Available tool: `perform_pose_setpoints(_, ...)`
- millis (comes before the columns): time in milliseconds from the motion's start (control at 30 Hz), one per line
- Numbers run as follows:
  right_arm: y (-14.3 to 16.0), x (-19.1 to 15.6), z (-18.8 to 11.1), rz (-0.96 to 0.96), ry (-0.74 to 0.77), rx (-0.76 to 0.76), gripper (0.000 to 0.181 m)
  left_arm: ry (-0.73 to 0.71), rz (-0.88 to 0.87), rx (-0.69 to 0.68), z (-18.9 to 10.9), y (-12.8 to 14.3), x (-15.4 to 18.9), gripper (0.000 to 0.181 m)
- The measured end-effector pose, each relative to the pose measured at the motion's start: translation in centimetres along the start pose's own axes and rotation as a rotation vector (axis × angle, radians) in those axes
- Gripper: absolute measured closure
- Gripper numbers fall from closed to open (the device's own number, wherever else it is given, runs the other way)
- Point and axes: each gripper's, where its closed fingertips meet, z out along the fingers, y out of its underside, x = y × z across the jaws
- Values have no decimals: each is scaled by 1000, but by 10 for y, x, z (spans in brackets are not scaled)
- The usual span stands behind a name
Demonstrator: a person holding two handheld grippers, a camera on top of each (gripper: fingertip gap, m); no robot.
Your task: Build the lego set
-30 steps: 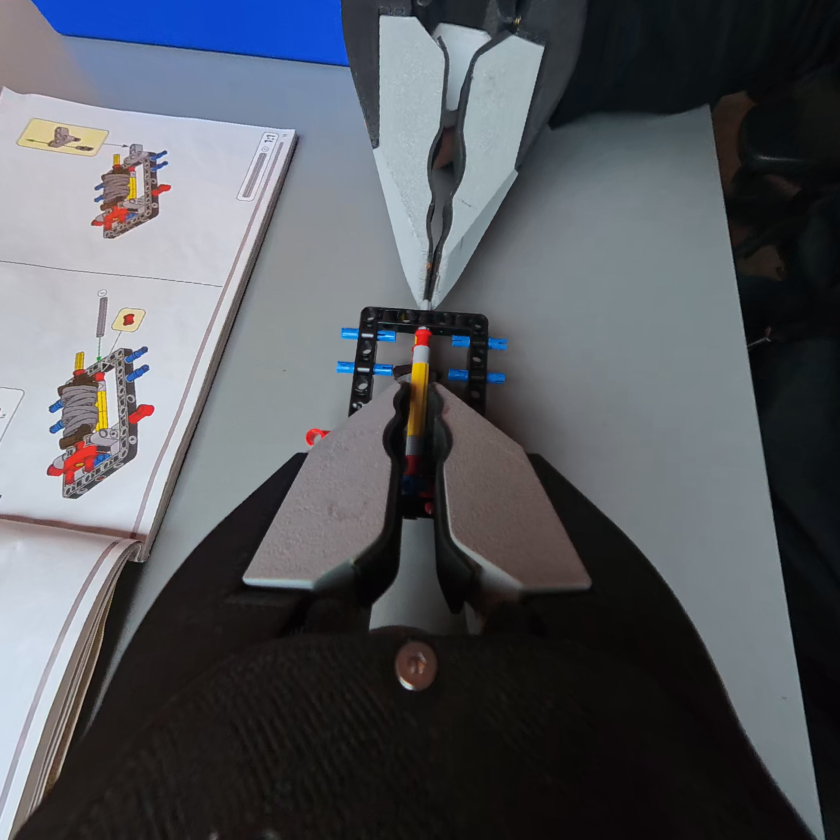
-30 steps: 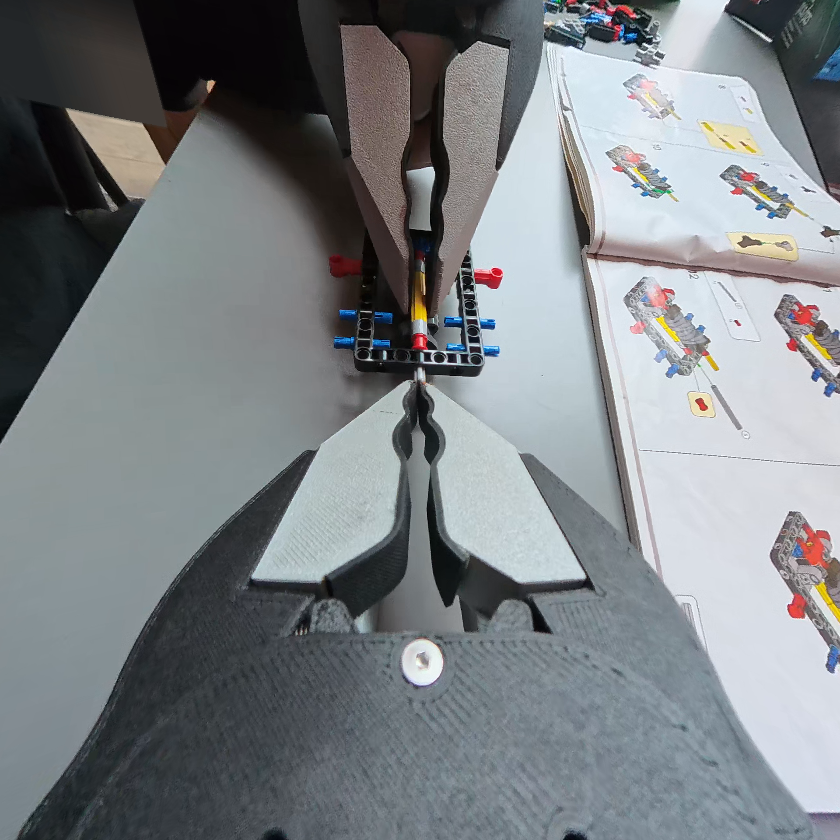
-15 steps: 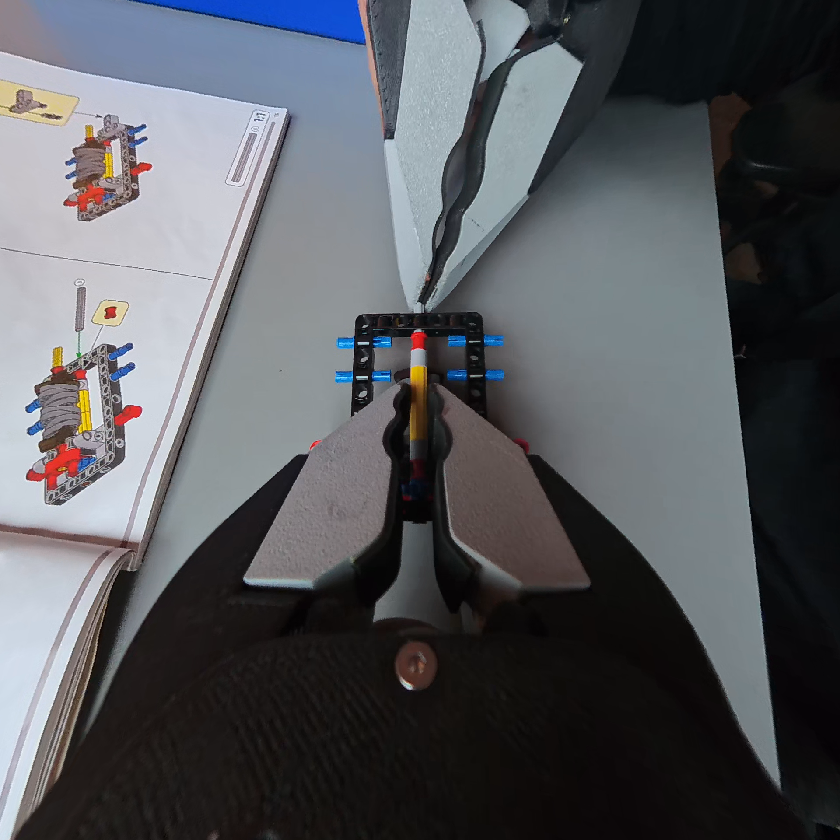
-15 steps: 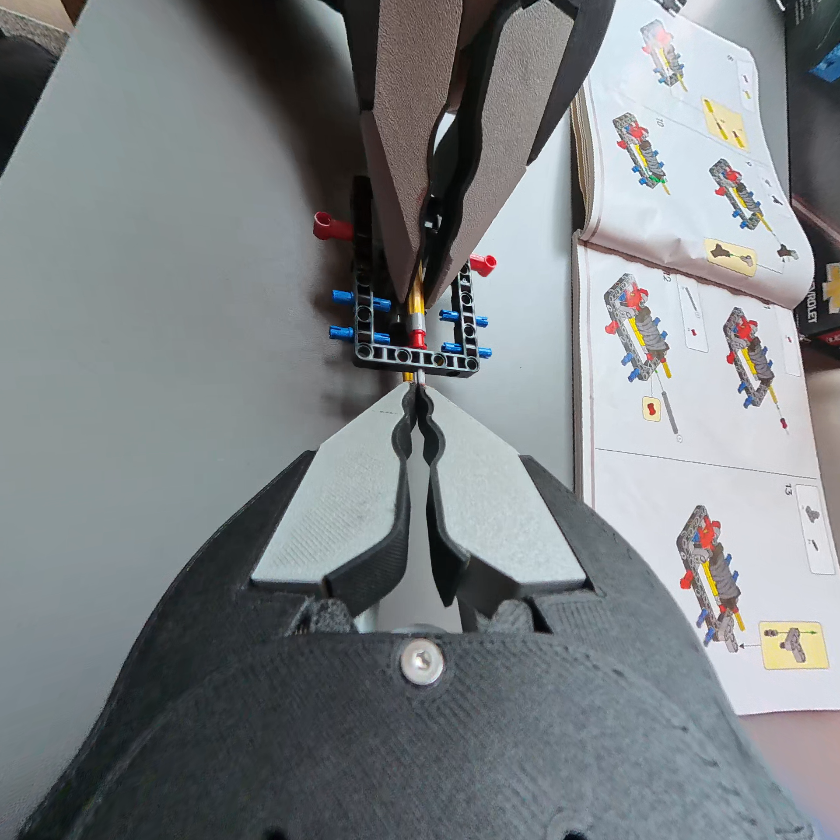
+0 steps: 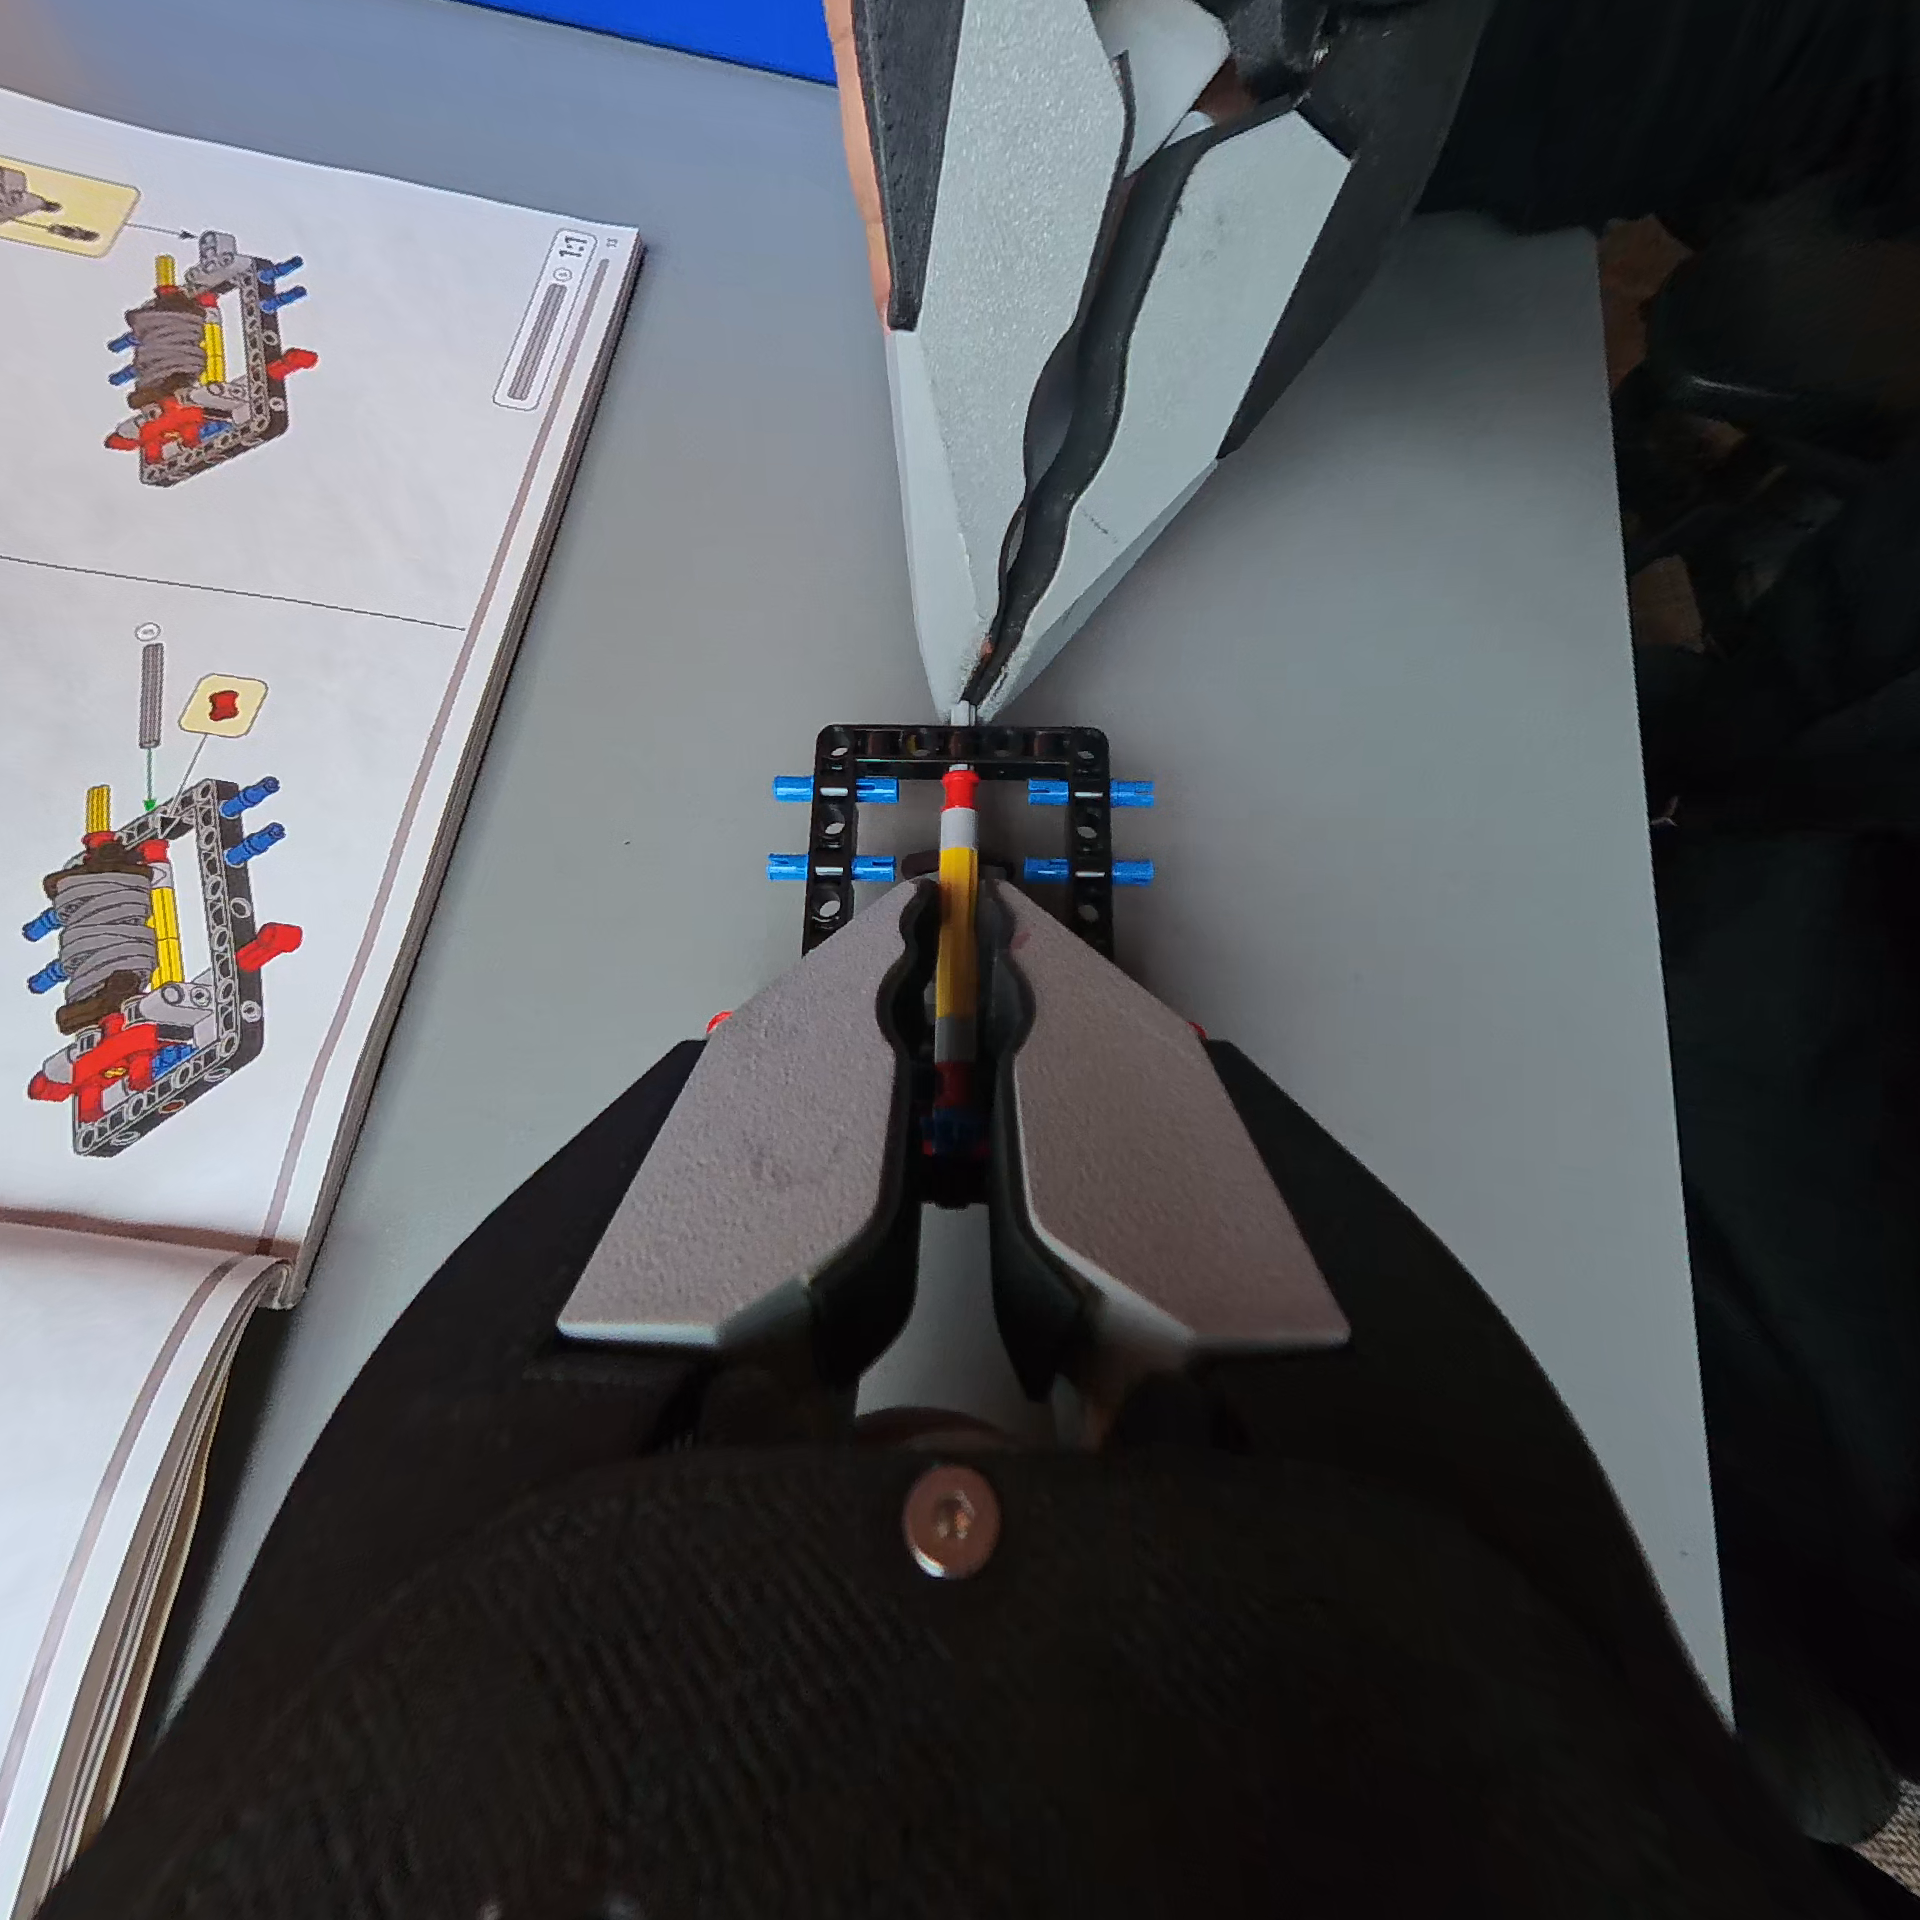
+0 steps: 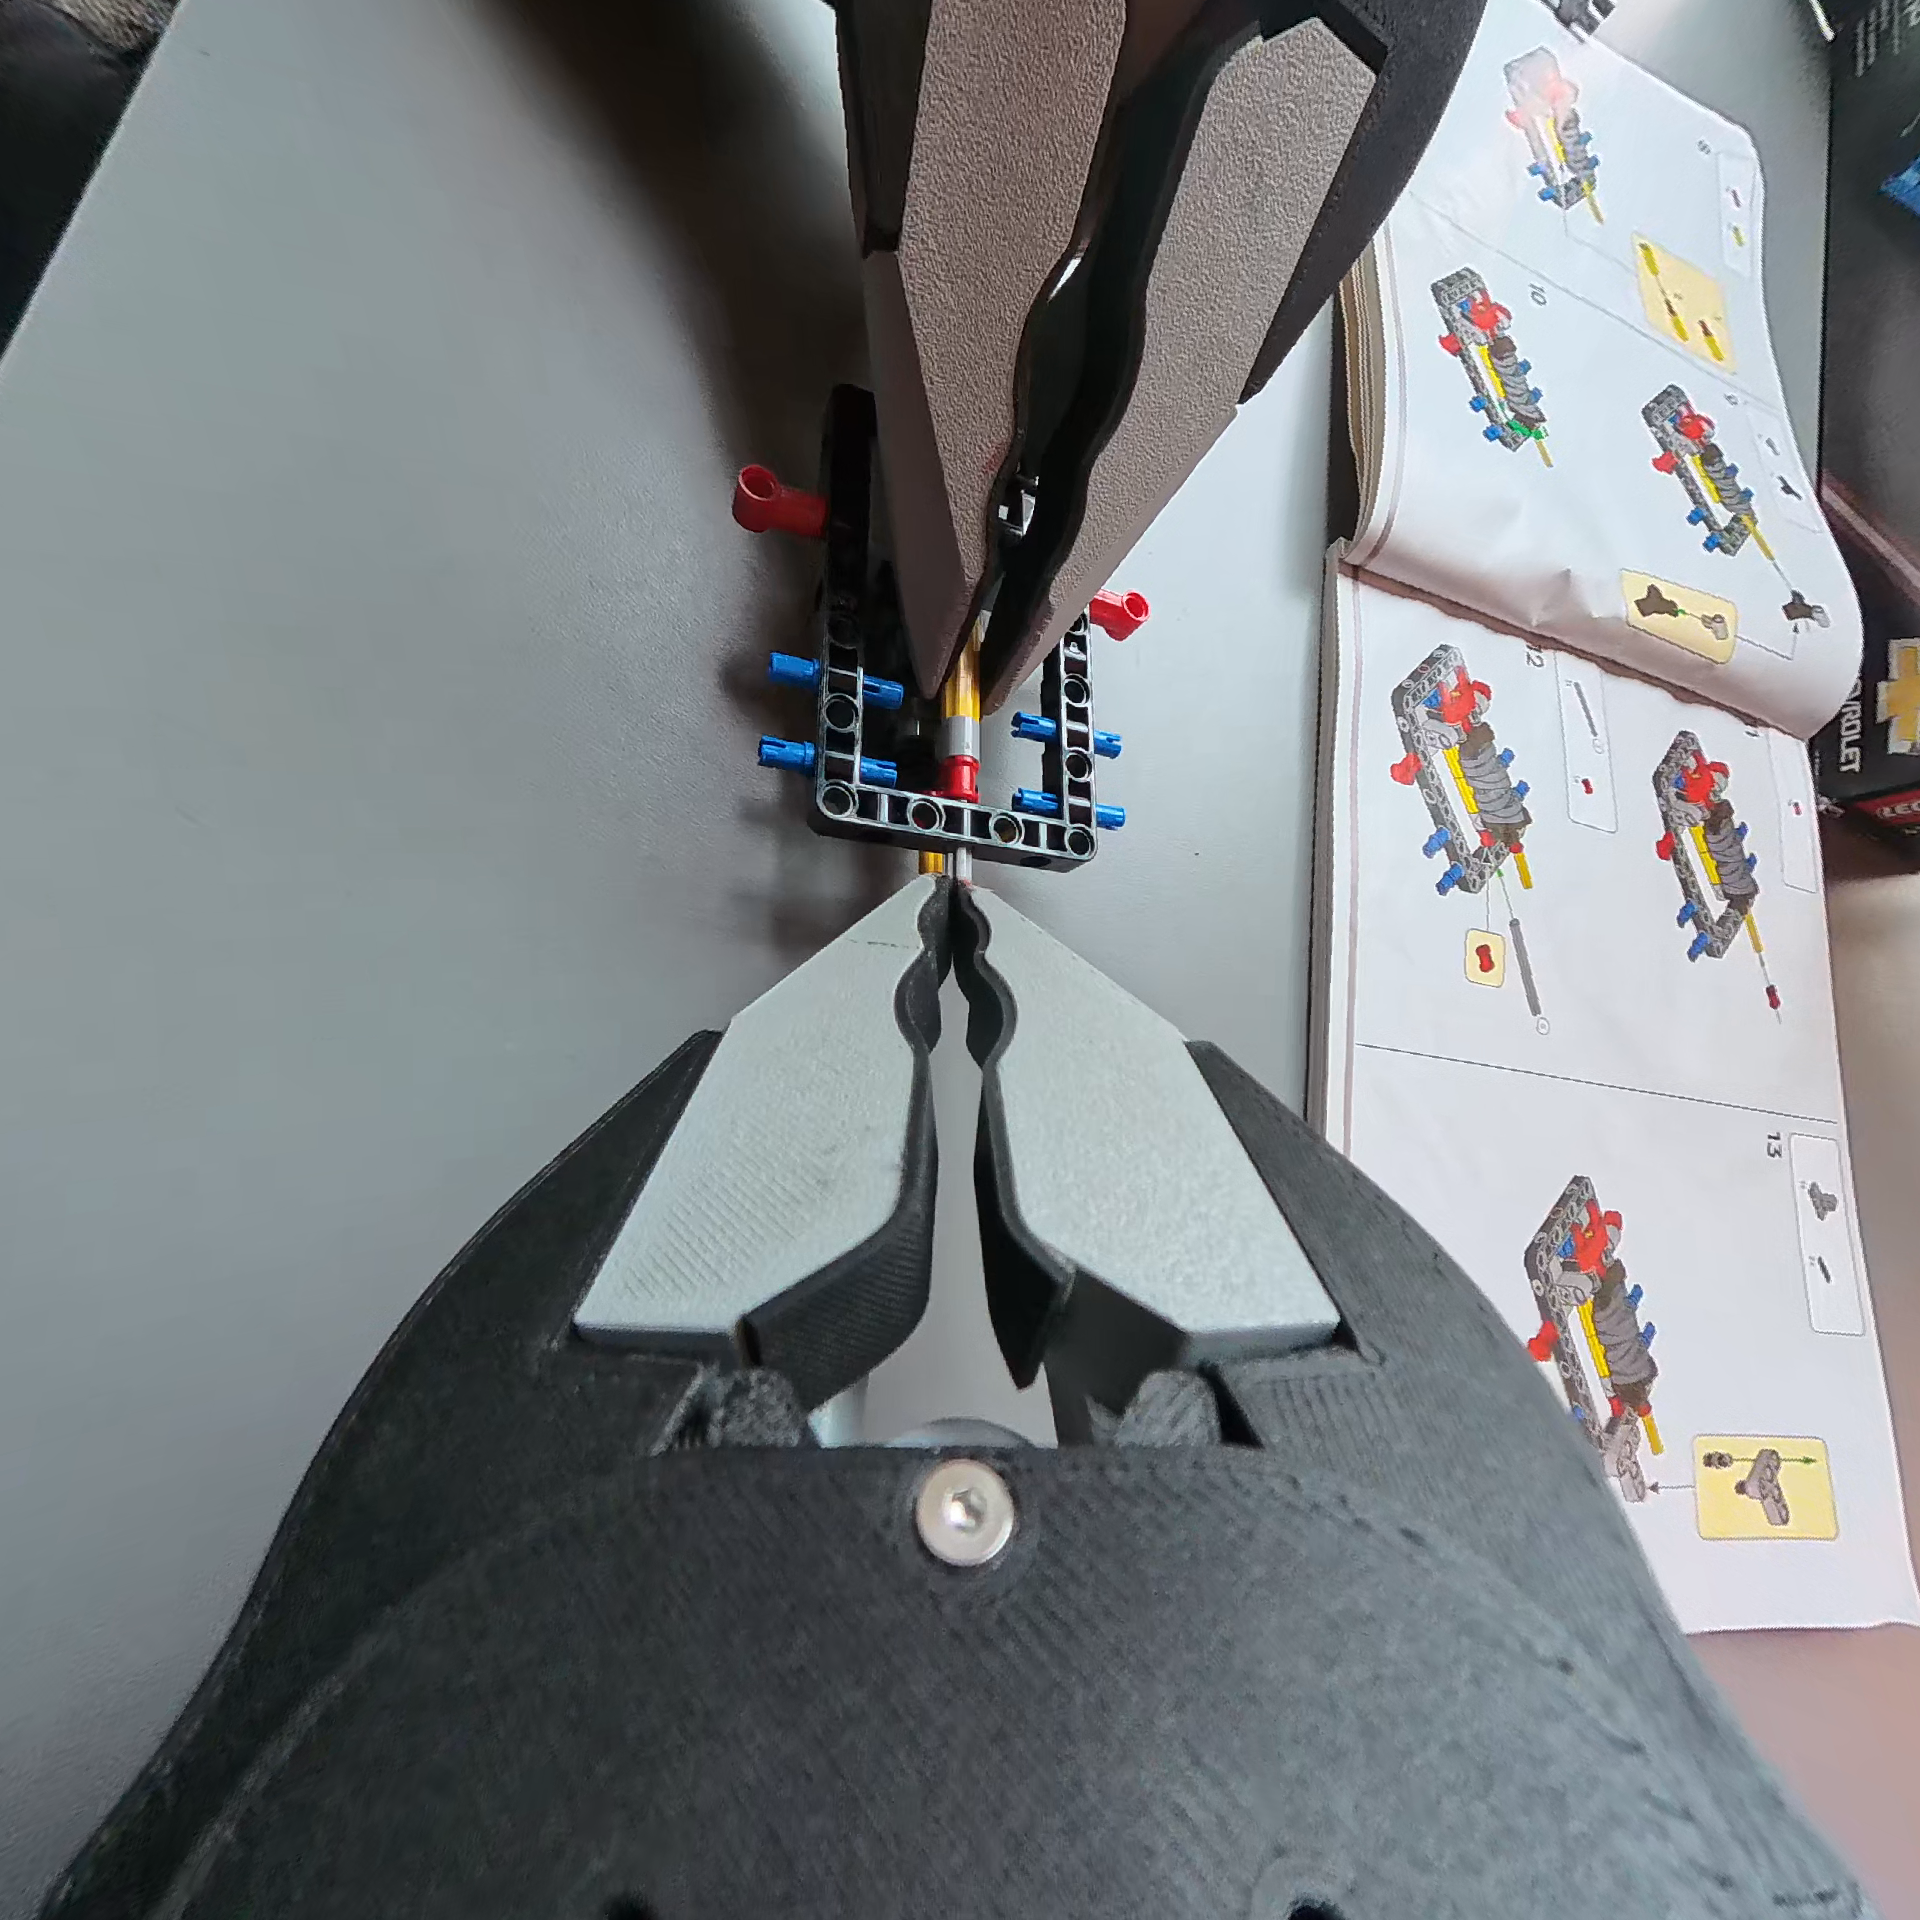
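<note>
While the black lego frame is lying flat on the grey desk, the left tool is clamping its two fingers together on the yellow and grey axle running down the middle of that frame, and the right tool is pinching its tips shut on the thin grey rod end sticking out of the frame's short side, beside a yellow axle tip. Acting as the only holder here, the frame is carrying blue pins through both long sides, a red bush on the axle near the short side, and red pins farther along. An open instruction booklet is lying on the desk just beside the build, showing step pictures and small printed numbers. Only the right wrist view is showing the red pins clearly, the booklet's curled upper page and a dark printed box past the booklet's far edge; only the left wrist view is showing a blue surface beyond the desk and the desk's far edge with dark shapes past it that I cannot make out
</note>
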Motion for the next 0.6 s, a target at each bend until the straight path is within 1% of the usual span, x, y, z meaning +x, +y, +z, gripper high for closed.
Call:
perform_pose_setpoints(367,-1,-2,1,-5,-8,6,181,-9,24,-12,0,0,1,178)
perform_pose_setpoints(533,3,-2,1,-4,8,61,181,-52,89,-15,0,0,0,177)
perform_pose_setpoints(600,10,-3,1,59,-24,70,181,-76,134,-9,1,0,-1,176)
